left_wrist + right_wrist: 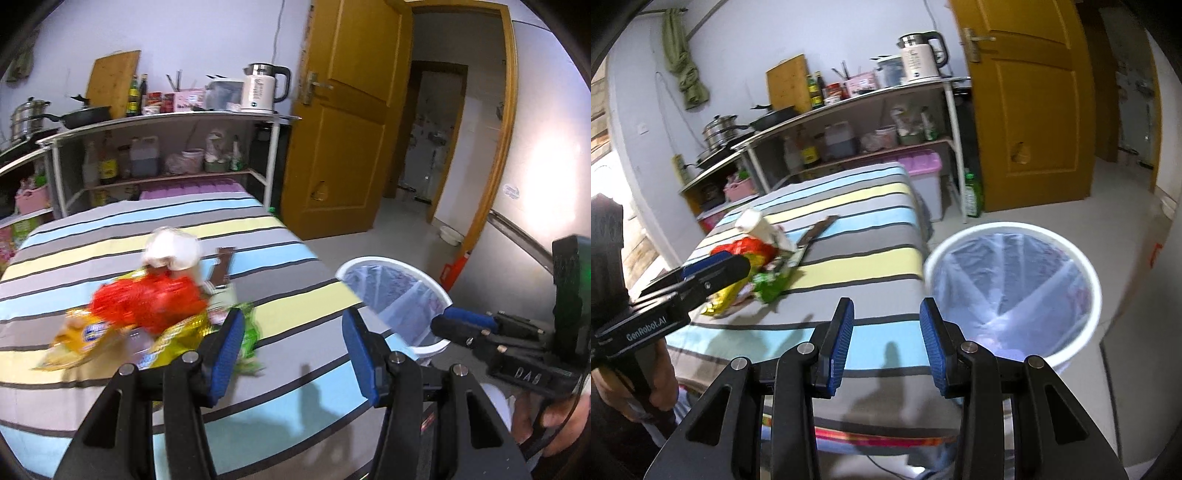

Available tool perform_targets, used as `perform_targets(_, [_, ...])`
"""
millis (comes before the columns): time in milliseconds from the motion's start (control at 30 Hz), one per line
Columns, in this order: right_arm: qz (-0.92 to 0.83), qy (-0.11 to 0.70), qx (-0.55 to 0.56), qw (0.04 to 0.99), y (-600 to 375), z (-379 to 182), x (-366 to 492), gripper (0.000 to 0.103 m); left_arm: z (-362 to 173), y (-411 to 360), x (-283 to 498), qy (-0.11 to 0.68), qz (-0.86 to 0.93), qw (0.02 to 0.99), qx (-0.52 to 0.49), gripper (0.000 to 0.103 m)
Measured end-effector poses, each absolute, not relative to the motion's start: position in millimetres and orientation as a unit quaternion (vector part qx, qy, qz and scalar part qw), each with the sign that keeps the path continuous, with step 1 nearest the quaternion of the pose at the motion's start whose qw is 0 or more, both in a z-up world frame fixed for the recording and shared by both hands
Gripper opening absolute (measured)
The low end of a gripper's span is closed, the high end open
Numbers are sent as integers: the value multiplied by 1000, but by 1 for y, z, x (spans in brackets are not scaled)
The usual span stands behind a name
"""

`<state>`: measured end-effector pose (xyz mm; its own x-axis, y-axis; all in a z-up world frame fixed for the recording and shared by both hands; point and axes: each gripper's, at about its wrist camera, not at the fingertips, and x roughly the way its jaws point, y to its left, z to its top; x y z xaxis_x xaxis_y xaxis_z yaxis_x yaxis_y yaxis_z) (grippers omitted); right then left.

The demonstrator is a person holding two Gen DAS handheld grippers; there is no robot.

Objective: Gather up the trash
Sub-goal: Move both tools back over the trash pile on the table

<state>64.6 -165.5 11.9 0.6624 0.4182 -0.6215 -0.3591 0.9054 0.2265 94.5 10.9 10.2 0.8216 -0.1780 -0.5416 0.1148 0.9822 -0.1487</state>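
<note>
Blue-padded fingers of the left tool (291, 350) are standing spread apart over the striped cloth covering the table (303, 391), gripping nothing; the left pad (227, 354) is sitting just beside a crumpled green wrapper (249, 332). Right tool (886, 343) is likewise hanging released, its pads parted above the near table edge (871, 391), empty.

Trash pile is lying on the table just beyond the left tool: a yellow foil snack bag (81, 343), a red crinkled plastic wrapper (147, 302) on top of it, a white crumpled paper wad (171, 249) behind that, and a flat brown strip-shaped wrapper (221, 267) beside the wad. Motion blur is smearing the pile in the left wrist view.

White round waste bin lined with a clear plastic bag (1012, 280) is standing on the floor, just off the table's right corner, near the right tool.

Farther back, a metal shelf rack (166, 122) is carrying a white electric kettle (258, 88), with a yellow wooden door (347, 118) beside it.
</note>
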Motion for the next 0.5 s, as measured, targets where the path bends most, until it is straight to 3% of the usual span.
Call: perform_targets(500, [258,356,10,898,-115,11,62,38,-20,70,75,309,-12,950,-50,57])
